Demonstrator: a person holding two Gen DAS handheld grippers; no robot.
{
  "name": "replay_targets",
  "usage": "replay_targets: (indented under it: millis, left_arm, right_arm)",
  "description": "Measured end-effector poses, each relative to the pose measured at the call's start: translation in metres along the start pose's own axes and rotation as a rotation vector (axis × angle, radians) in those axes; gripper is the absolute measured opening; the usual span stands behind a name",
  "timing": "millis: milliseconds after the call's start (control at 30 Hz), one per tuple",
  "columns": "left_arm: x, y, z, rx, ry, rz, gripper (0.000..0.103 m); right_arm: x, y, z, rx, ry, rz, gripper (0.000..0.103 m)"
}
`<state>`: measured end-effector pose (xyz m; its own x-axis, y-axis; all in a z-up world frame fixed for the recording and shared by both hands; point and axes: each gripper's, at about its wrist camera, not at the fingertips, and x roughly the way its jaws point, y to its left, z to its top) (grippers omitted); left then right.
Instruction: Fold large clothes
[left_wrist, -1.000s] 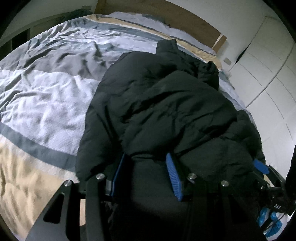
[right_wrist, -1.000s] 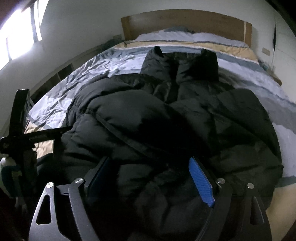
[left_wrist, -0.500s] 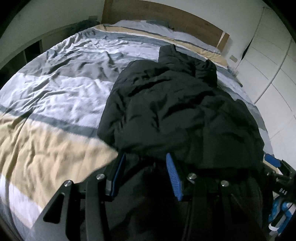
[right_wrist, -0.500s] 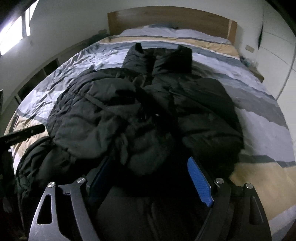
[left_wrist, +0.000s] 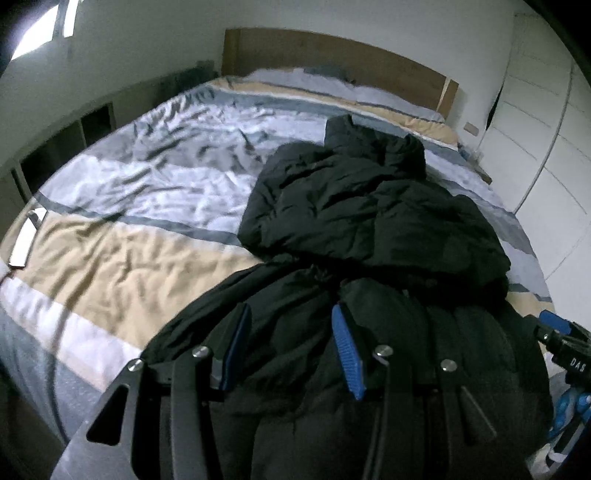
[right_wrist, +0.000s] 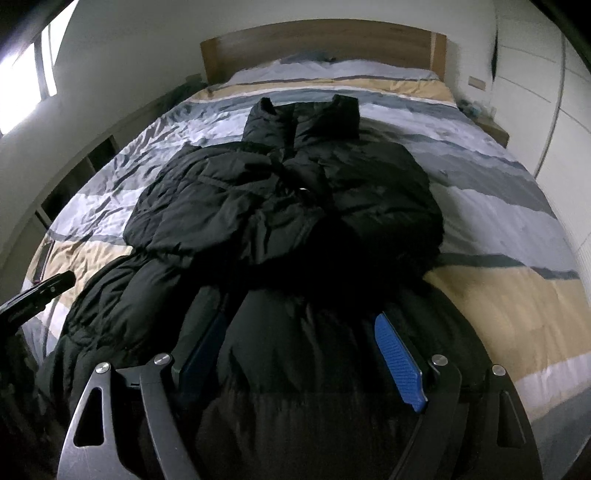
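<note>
A large black puffer jacket (left_wrist: 373, 218) lies on the striped bed, collar toward the headboard, sleeves folded over its chest; it also shows in the right wrist view (right_wrist: 288, 206). Its lower part hangs over the bed's foot edge. My left gripper (left_wrist: 290, 339) holds the hem's left part, jacket fabric bunched between its blue pads. My right gripper (right_wrist: 303, 350) holds the hem's right part, its jaws wider apart with thick fabric between them. The right gripper also shows at the right edge of the left wrist view (left_wrist: 554, 325).
The bed (left_wrist: 147, 206) has a rumpled grey, white and tan striped duvet and a wooden headboard (right_wrist: 317, 48). White wardrobe doors (left_wrist: 546, 129) stand to the right. Dark shelving (left_wrist: 66, 144) runs along the left wall. A window (right_wrist: 22, 85) glows at upper left.
Both grippers have pulled back toward the foot of the bed and risen, dragging the jacket's hem with them. More of the bed and the jacket's length shows.
</note>
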<state>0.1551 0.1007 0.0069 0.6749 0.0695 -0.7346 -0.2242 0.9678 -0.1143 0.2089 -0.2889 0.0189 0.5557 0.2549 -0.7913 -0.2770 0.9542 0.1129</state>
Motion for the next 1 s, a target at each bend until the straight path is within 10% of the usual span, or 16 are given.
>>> replay_targets:
  millis: [1000]
  left_arm:
    - [-0.121, -0.061, 0.067, 0.175, -0.214, 0.152, 0.056]
  right_arm:
    - [-0.107, -0.088, -0.006, 0.156, -0.192, -0.015, 0.087]
